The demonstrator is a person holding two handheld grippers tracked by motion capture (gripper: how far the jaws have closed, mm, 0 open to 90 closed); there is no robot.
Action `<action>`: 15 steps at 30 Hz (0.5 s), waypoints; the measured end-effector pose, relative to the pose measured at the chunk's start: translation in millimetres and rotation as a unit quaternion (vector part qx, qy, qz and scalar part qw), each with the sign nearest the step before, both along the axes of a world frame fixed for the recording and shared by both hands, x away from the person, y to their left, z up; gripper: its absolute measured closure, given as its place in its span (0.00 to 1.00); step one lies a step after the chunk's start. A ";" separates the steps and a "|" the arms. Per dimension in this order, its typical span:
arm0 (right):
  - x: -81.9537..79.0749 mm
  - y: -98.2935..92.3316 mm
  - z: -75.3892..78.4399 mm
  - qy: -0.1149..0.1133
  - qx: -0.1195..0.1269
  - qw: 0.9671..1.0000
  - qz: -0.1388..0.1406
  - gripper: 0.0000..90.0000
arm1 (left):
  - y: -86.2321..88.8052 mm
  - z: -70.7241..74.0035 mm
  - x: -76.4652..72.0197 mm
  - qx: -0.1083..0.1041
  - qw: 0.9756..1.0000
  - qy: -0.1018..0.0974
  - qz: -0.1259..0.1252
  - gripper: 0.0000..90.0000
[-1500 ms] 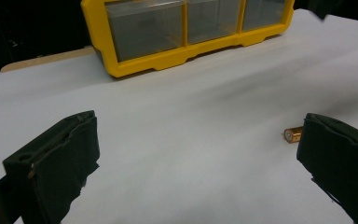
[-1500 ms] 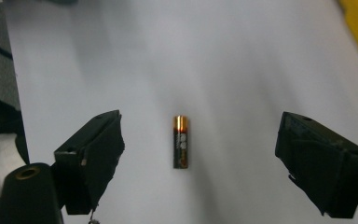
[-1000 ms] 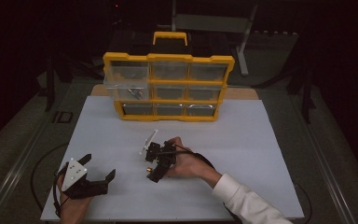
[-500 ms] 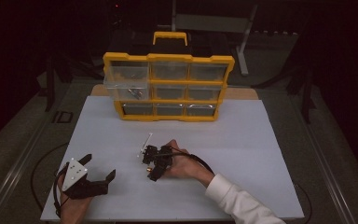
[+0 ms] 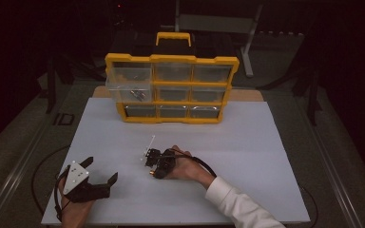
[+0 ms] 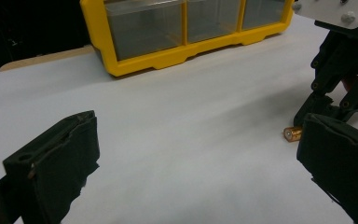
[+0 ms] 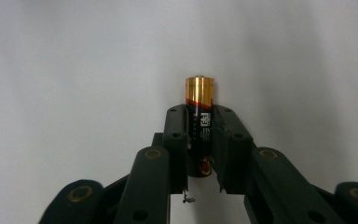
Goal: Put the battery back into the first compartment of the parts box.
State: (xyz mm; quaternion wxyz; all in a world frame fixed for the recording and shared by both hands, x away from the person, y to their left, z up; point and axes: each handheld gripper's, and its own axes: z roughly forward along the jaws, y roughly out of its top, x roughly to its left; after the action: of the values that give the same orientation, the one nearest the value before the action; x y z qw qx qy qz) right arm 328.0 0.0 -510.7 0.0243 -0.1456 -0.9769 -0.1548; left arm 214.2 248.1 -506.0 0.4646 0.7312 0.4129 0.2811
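A black and copper battery [image 7: 199,100] lies on the white table [image 5: 247,142], copper end pointing away in the right gripper view. My right gripper [image 7: 199,116] has just closed its jaws, and the pads now press on the battery's black body. In the high view this gripper [image 5: 153,170] sits low on the table near the middle, held by a hand in a white sleeve. The left gripper view shows the battery's copper end [image 6: 292,134] under the right gripper [image 6: 307,116]. My left gripper [image 5: 100,169] rests at the front left, jaws wide apart with nothing between them [image 6: 191,158].
A yellow drawer organizer [image 5: 171,88] with clear drawers stands at the table's far edge, also seen in the left gripper view [image 6: 168,51]. Its top-left drawer [image 5: 129,88] is pulled out and holds small items. The surroundings are dark.
The right hand has sunk a little toward the table and its gripper now lies lower. The left gripper has stayed where it was.
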 end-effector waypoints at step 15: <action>10.1 -12.5 29.4 -0.029 0.028 0.999 -0.006 0.85 | -0.3 0.1 -0.1 0.001 1.000 0.000 0.000 0.00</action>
State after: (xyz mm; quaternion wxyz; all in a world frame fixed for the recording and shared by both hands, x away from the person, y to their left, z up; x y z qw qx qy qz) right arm 338.1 -12.6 -481.4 -0.0010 -0.1459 -0.9716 -0.1862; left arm 214.0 247.8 -505.9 0.4641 0.7314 0.4128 0.2814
